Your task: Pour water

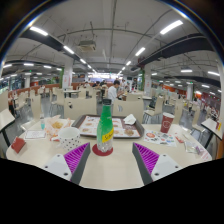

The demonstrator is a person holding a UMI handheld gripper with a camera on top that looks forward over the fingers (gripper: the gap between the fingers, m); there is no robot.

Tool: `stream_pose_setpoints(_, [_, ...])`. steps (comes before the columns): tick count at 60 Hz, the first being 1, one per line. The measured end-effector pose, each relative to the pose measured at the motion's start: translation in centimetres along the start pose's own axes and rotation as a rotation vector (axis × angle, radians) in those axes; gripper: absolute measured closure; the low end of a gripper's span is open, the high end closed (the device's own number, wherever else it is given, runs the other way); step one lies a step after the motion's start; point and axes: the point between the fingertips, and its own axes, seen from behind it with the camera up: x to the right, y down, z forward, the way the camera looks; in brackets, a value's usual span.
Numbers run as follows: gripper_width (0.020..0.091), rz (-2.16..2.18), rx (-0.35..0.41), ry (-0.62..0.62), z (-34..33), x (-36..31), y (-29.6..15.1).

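Observation:
A green plastic bottle (105, 125) with a yellow label stands upright on a red coaster (104, 151) on the pale table (112, 168). It is just ahead of my gripper (112, 160), a little left of centre between the two fingers. Both fingers, with their magenta pads (75, 158), are spread wide apart and touch nothing. A red cup (166, 124) stands further back to the right of the bottle, and a clear glass (67, 138) sits to the left.
Trays with food and dishes (110, 127) fill the table behind the bottle. A red box (17, 145) lies at the far left. Beyond is a large canteen hall with many tables and a person (112, 93) standing in the distance.

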Motion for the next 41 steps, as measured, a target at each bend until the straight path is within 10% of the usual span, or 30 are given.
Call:
stream_pose_setpoints(20, [0.0245,-0.015,0.068,-0.056,-18.7,-1.8,3.2])
stream_pose_setpoints(41, [0.0258,0.013,0.109,-0.144,-23.2,-4.2,4.6])
